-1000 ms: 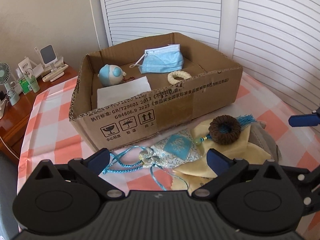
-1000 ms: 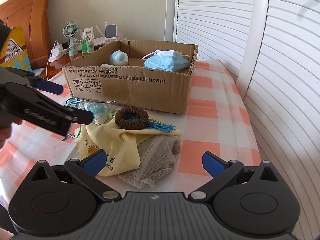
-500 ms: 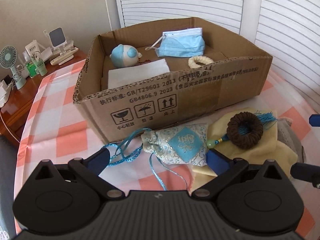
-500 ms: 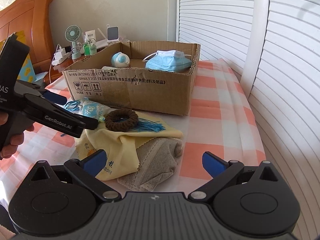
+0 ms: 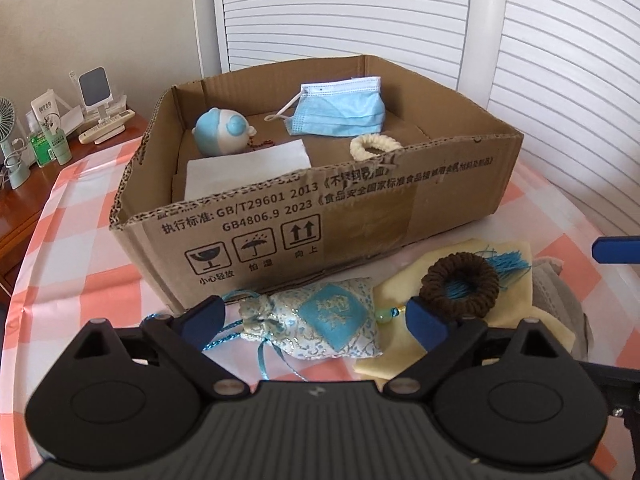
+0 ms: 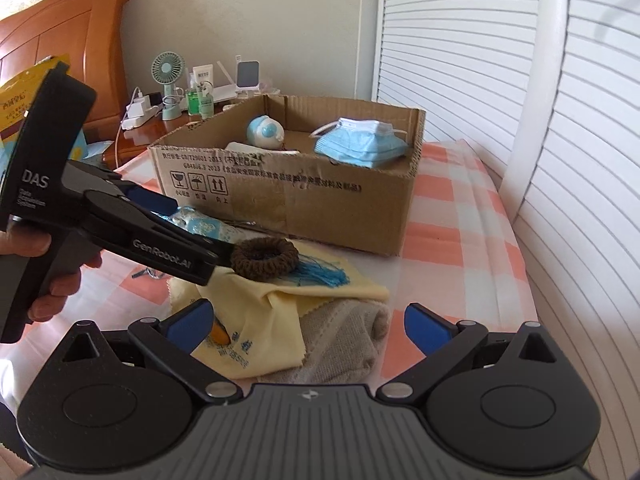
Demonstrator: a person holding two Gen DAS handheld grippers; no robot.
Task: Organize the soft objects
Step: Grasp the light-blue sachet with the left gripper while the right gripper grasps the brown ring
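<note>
A cardboard box point(image 5: 400, 216) holds a blue face mask point(image 5: 340, 114), a blue-white plush toy point(image 5: 220, 136), a cream hair ring point(image 5: 374, 146) and a white folded cloth point(image 5: 248, 170). In front of it lie a blue embroidered sachet point(image 5: 332, 320), a brown hair ring point(image 5: 460, 284) with a blue tassel, a yellow cloth point(image 6: 280, 320) and a grey cloth point(image 6: 344, 340). My left gripper point(image 5: 316, 316) is open, its fingers either side of the sachet. My right gripper point(image 6: 308, 320) is open above the yellow and grey cloths.
The box and cloths sit on a pink-and-white checked tablecloth point(image 5: 80, 248). A bedside table with a small fan point(image 6: 168, 76), bottles and a phone stand is behind on the left. White louvred doors point(image 5: 560, 60) stand behind and to the right.
My left gripper has moved forward and down until its open fingers straddle the sachet. The right gripper has stayed nearly still, open.
</note>
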